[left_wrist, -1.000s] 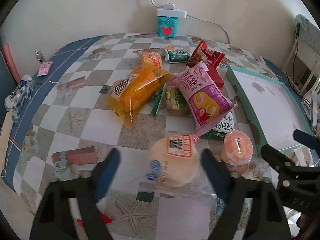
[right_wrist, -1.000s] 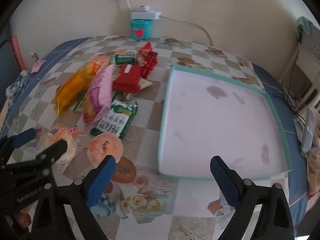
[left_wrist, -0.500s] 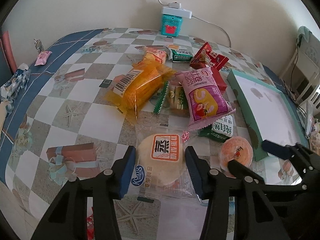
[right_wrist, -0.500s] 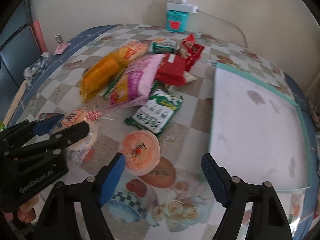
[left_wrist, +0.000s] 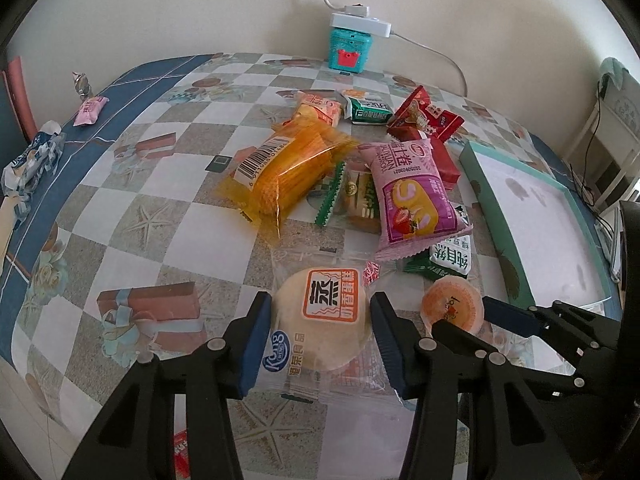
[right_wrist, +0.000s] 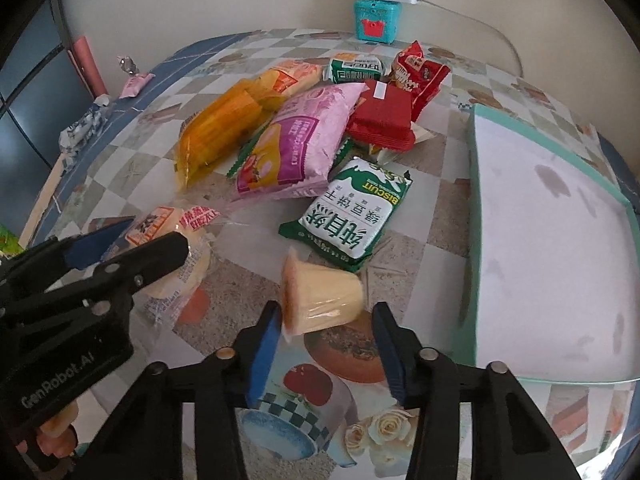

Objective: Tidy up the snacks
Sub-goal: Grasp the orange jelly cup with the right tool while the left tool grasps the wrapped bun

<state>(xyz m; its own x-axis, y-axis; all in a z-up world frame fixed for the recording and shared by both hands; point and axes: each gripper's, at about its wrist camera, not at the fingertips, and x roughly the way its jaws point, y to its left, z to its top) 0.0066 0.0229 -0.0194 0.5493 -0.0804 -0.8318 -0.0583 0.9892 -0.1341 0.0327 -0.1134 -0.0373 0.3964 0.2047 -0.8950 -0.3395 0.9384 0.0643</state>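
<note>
Grippers both closed in within the last second: left gripper [left_wrist: 318, 334] clamps the steamed cake packet [left_wrist: 320, 320], right gripper [right_wrist: 326, 346] is closing on the jelly cup [right_wrist: 320, 296], so 2 snacks look ready for the tray [right_wrist: 476, 184].

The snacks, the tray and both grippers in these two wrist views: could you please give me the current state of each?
Left gripper: shut on the round cake pack, which lies flat on the table.
Right gripper: closing around the orange jelly cup.
Orange jelly cup: tipped on its side.
Teal tray: empty, stained.
Green biscuit pack: sealed, flat.
Pink roll pack: sealed, resting on other packs.
Yellow wafer pack: sealed.
</note>
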